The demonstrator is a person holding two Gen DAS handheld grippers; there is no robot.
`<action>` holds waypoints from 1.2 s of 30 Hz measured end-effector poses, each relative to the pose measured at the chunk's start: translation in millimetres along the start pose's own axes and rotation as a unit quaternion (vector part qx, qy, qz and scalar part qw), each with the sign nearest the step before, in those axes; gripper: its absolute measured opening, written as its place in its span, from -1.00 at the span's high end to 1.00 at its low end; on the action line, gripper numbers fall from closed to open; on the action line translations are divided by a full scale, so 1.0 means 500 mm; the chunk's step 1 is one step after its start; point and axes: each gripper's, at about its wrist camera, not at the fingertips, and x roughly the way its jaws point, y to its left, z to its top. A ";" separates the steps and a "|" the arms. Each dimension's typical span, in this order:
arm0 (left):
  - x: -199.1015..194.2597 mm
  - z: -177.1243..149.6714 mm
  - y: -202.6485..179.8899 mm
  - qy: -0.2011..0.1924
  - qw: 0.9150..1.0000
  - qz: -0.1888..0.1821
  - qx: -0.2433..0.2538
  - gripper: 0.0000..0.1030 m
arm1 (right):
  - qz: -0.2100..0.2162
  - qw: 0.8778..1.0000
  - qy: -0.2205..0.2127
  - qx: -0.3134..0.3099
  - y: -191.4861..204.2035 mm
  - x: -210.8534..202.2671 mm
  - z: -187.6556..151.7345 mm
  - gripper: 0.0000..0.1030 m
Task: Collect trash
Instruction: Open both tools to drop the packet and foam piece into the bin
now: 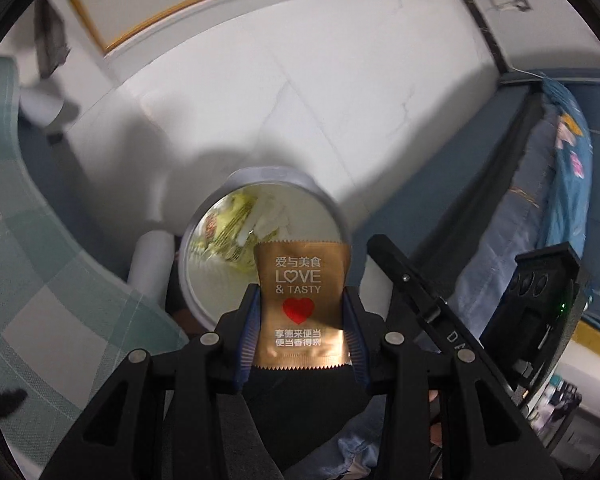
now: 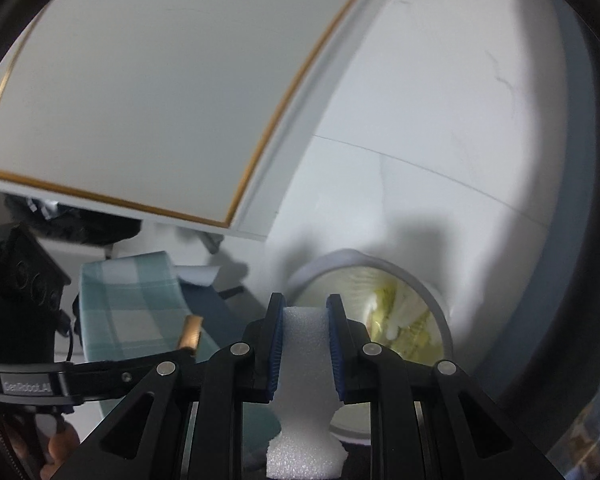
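The left gripper (image 1: 300, 312) is clamped on a gold sachet (image 1: 300, 304), its blue pads (image 1: 249, 328) pressing the packet's two side edges. The sachet stands upright between them and reads "LOVE & TASTY" under a line of Chinese characters, with a red heart and two more lines of Chinese below. Just beyond it, lower down, sits a round white trash bin (image 1: 204, 216) on the pale tiled floor (image 1: 340, 100), already holding yellowish wrappers and white scraps.

The right gripper (image 2: 303, 344) pinches a piece of white foam (image 2: 304, 380), squeezed narrow between its pads and flaring out below them. The same bin (image 2: 440, 300) lies just ahead of it. Off to the side, the left gripper's black frame carries a label reading "GenRobot.AI" (image 2: 26, 386). A green checked cloth (image 2: 136, 300) lies beyond
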 end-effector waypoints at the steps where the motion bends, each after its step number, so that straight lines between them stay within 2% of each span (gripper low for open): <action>1: 0.005 0.000 0.004 0.008 1.000 -0.004 -0.005 0.33 | -0.005 1.000 0.003 0.008 -0.007 0.006 -0.001 0.61; 6: 0.028 -0.001 0.005 0.040 0.999 0.008 -0.011 0.32 | -0.011 0.999 0.011 0.039 -0.032 0.027 -0.006 0.58; 11: 0.039 0.010 0.013 0.045 0.999 0.006 -0.012 0.30 | -0.015 0.998 0.021 0.050 -0.042 0.042 -0.013 0.56; 15: 0.058 0.015 0.019 0.049 0.999 0.010 -0.013 0.21 | -0.014 0.998 0.029 0.058 -0.047 0.049 -0.020 0.38; 18: 0.064 0.021 0.025 0.047 0.999 0.012 -0.014 0.18 | -0.017 0.998 0.023 0.055 -0.046 0.045 -0.023 0.36; 21: 0.062 0.026 0.037 0.041 0.999 0.010 -0.025 0.00 | -0.025 0.998 0.017 0.049 -0.044 0.036 -0.023 0.23; 24: 0.067 0.025 0.041 0.048 0.998 0.008 -0.027 -0.01 | -0.014 0.998 0.019 0.052 -0.050 0.024 -0.022 0.12; 27: 0.072 0.026 0.041 0.052 0.998 0.014 -0.025 -0.01 | -0.012 0.998 0.017 0.057 -0.060 0.008 -0.019 0.11; 30: 0.063 0.029 0.041 0.043 0.999 0.021 -0.025 -0.01 | -0.015 0.999 0.008 0.051 -0.060 -0.013 -0.017 0.05; 33: 0.048 0.028 0.041 0.027 0.999 0.024 -0.029 -0.26 | -0.015 0.999 0.001 0.043 -0.055 -0.030 -0.015 -0.01; 36: 0.026 0.023 0.035 0.004 0.999 0.022 -0.026 -0.31 | -0.014 0.999 -0.006 0.038 -0.046 -0.044 -0.013 -0.06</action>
